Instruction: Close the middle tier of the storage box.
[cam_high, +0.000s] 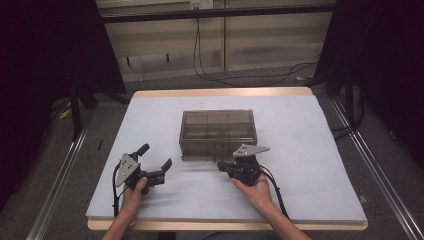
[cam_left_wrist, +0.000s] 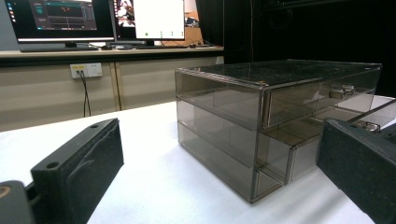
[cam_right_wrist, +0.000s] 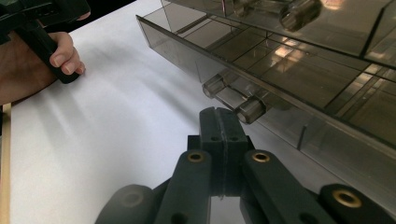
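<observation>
A smoky see-through drawer box (cam_high: 218, 131) stands in the middle of the white table (cam_high: 310, 165). In the left gripper view the box (cam_left_wrist: 224, 116) has its lower drawer (cam_left_wrist: 285, 161) pulled out a little. My right gripper (cam_high: 223, 165) sits at the box's front, shut, with nothing between its jaws. In the right gripper view its tips (cam_right_wrist: 223, 116) rest right against the lower drawer's clear bar handle (cam_right_wrist: 233, 95). My left gripper (cam_high: 156, 156) lies on the table left of the box, open and empty, its wide-set jaws framing the box (cam_left_wrist: 219, 140).
The other hand (cam_right_wrist: 28, 60) with its gripper rests at the table's left. An upper drawer handle (cam_right_wrist: 285, 11) sits above the lower one. Monitors (cam_left_wrist: 60, 18) stand on a desk beyond the table. Cables (cam_high: 225, 75) run across the floor behind, and metal rails (cam_high: 55, 180) flank the table.
</observation>
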